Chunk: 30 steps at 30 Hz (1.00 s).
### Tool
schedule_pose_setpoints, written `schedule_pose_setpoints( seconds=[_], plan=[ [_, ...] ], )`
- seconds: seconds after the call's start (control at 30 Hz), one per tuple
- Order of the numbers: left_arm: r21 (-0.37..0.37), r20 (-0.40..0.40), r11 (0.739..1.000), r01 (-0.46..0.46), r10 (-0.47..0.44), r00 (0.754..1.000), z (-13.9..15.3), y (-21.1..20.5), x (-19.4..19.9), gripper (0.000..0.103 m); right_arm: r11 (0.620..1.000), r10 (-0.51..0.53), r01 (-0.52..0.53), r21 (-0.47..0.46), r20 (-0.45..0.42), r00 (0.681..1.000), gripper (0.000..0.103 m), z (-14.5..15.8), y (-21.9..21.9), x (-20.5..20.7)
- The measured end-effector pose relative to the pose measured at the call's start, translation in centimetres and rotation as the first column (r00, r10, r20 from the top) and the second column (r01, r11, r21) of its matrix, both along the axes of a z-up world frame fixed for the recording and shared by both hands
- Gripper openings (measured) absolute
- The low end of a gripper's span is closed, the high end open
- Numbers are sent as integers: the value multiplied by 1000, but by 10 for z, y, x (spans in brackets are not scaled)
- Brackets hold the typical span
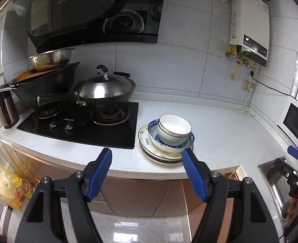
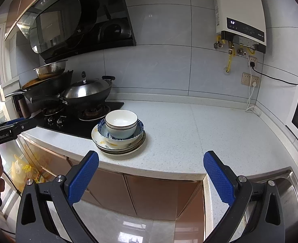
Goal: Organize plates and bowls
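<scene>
A white bowl [image 1: 174, 128] sits inside a blue-patterned bowl [image 1: 170, 141], on a stack of plates [image 1: 149, 141] on the white counter [image 1: 219, 133] beside the stove. The same white bowl [image 2: 121, 122], blue-patterned bowl [image 2: 124, 134] and plates [image 2: 110, 143] show in the right wrist view. My left gripper [image 1: 146, 156] is open and empty, held in front of the counter edge, just short of the stack. My right gripper [image 2: 151, 160] is open and empty, in front of the counter to the right of the stack.
A black gas stove [image 1: 78, 125] carries a lidded wok [image 1: 106, 89] and a larger wok with a steel basin [image 1: 49, 58]. A steel sink [image 2: 286, 192] lies right. A microwave [image 1: 296, 125] stands at the far right. A water heater [image 2: 240, 14] hangs on the wall.
</scene>
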<state>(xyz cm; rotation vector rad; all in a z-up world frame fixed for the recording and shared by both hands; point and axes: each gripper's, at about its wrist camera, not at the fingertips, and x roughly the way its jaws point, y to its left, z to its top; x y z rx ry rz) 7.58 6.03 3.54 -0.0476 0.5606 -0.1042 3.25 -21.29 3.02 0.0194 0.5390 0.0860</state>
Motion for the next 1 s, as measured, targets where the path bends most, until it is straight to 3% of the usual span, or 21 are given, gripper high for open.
schedule_pose_setpoints(
  seconds=[1.0],
  plan=[
    [-43, -22, 993, 110, -111, 994, -3, -4, 0, 71, 1000, -2, 2, 3, -25, 1000, 102, -6, 4, 2]
  ],
)
